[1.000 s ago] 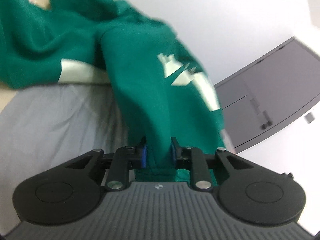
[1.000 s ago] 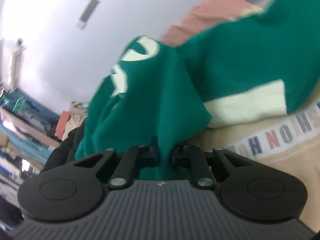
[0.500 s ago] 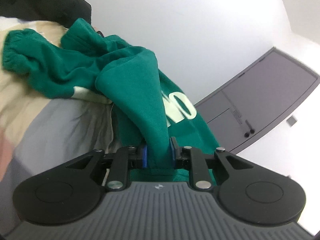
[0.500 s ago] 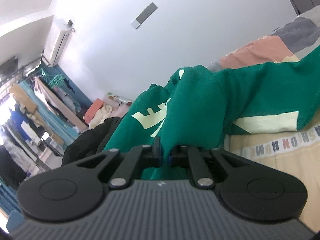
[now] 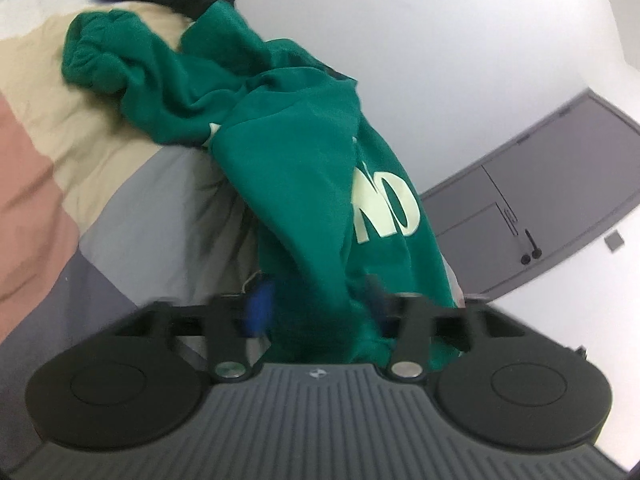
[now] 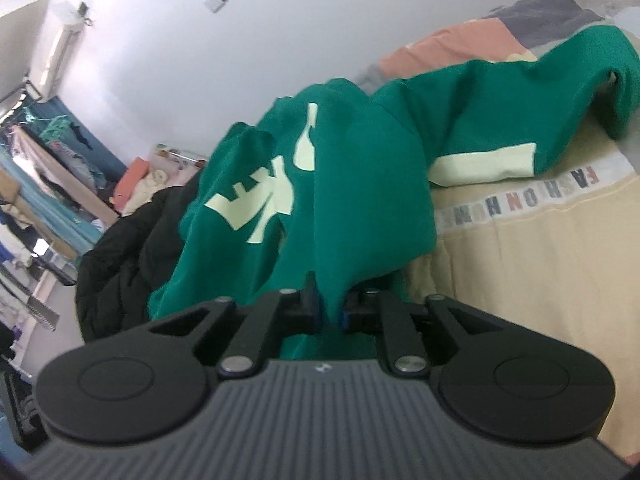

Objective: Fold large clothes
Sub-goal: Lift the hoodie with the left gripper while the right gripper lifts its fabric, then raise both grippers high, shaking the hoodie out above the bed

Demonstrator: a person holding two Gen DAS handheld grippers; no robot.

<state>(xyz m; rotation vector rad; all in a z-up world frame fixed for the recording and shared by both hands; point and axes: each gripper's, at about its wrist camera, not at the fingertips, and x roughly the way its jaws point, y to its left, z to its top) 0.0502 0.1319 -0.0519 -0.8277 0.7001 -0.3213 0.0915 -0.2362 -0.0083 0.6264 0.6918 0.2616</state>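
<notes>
Two opening grippers flank green sweatshirt (image 5: 304, 184), stretching away across bed (image 5: 152, 208).

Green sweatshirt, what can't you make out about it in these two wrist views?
- Left wrist: the green sweatshirt lettering is cut by a fold; only "NO" shows.
- Left wrist: the left gripper is motion-blurred, jaws opening around cloth.
- Right wrist: the right gripper body hides the hem, jaws opening.

Blurred by motion: blue finger pads (image 5: 258, 308) of left gripper (image 5: 316, 308), opening around bunched green sweatshirt with cream lettering (image 5: 304, 184). Lettering partly folded away, unreadable. Far-left cluttered clothes rack (image 6: 36, 184) too small to resolve.
</notes>
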